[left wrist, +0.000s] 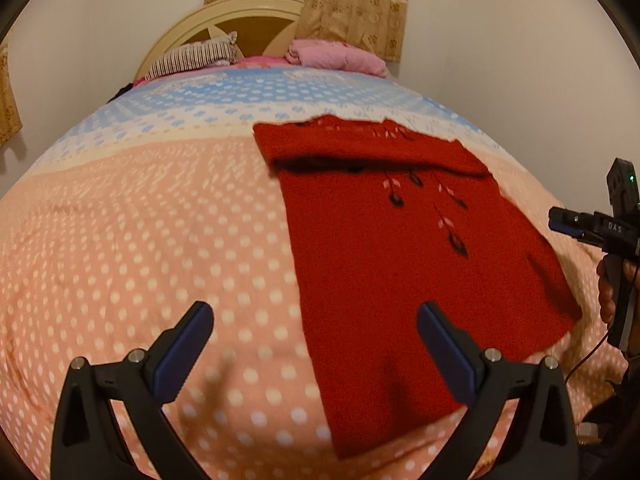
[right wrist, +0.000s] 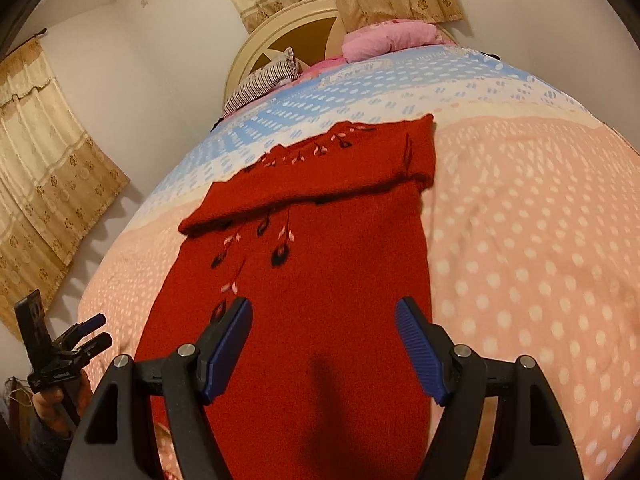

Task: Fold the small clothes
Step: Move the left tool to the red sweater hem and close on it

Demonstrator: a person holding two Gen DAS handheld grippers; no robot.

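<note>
In the left wrist view, the left tool (left wrist: 316, 348) sits at the lower centre with its fingers spread wide and nothing between them, above the dotted pink bedspread (left wrist: 140, 240). To its right the red knitted sweater (left wrist: 380, 260) lies flat on the bed, its top part folded down over the body. At the right edge a hand (left wrist: 610, 288) holds the right tool (left wrist: 560, 220). In the right wrist view, the right tool is released too, empty over the sweater's lower part. Pillows (right wrist: 384, 40) lie at the upper centre, by the headboard (right wrist: 288, 32).
</note>
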